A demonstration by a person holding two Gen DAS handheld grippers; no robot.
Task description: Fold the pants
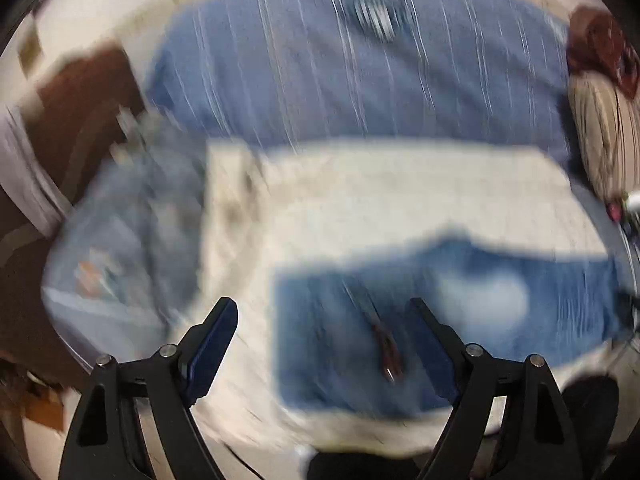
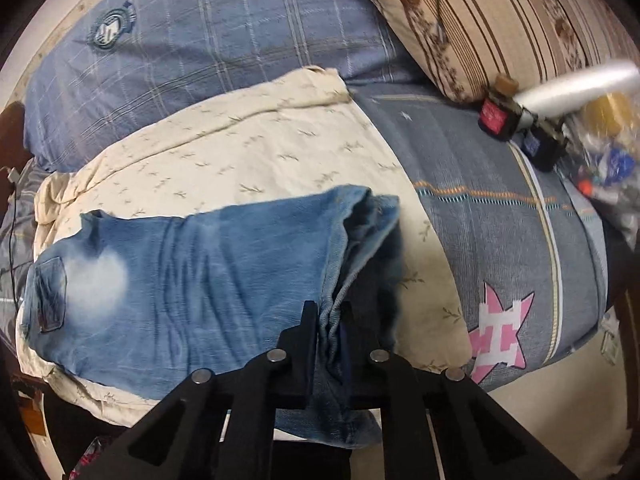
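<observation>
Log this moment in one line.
left tongs: open, empty | right tongs: shut on jeans edge | jeans: on cream blanket

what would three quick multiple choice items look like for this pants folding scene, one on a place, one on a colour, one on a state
1. Where do the jeans lie?
A. on a cream sheet
B. on a wooden floor
C. in a basket

2. What colour is the star patch?
A. green
B. pink and white
C. black

3. How do the right tongs stand?
A. wide open, nothing between them
B. out of view
C. shut on a bunched denim edge

Answers:
1. A, cream fabric surrounds the jeans.
2. B, pink with white bars.
3. C, the denim is pinched between closed fingers.
</observation>
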